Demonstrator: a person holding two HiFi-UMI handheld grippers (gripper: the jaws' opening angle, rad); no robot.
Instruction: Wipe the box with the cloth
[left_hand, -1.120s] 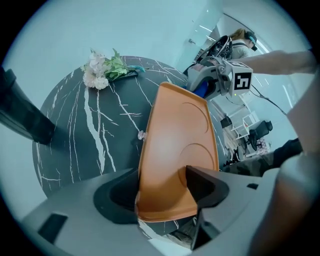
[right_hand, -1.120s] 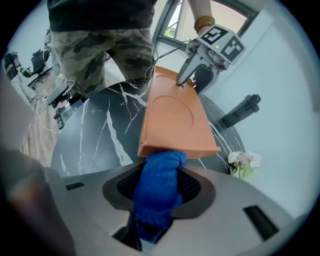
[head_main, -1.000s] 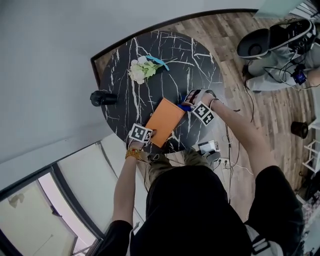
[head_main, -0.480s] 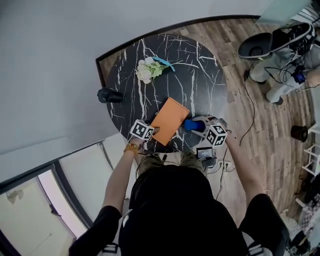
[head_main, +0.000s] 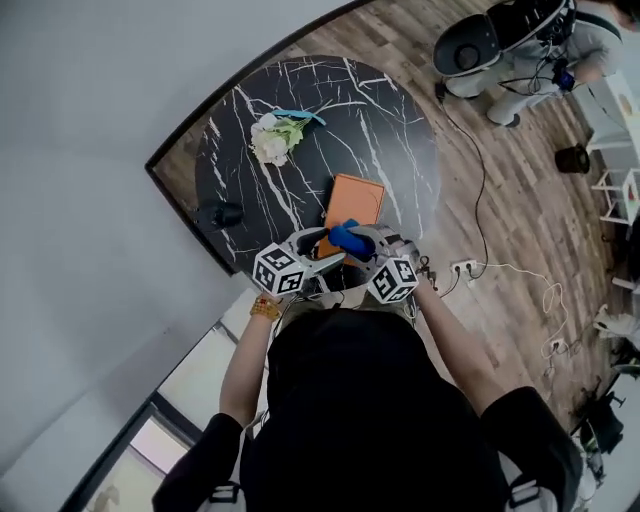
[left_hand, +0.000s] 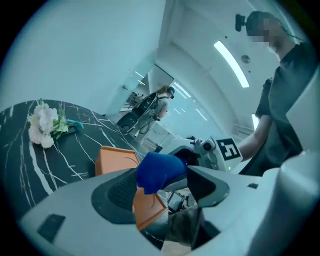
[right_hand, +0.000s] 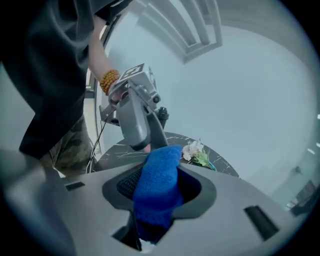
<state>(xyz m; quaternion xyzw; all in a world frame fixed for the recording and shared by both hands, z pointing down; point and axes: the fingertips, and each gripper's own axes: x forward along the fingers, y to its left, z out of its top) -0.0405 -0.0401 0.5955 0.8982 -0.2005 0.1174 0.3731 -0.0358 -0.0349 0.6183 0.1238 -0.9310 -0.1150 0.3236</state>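
While my right gripper (right_hand: 161, 176) pinches the blue cloth (right_hand: 157, 196), I see left gripper (left_hand: 163, 176) jaws spread, cloth between them, orange box (head_main: 356, 202) flat on table (head_main: 395, 125).

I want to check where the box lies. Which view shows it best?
The head view: the orange box lies on the table, nearly whole, only its near end behind the cloth. The left gripper view shows parts of it past a jaw and the cloth. The right gripper view shows none of it.
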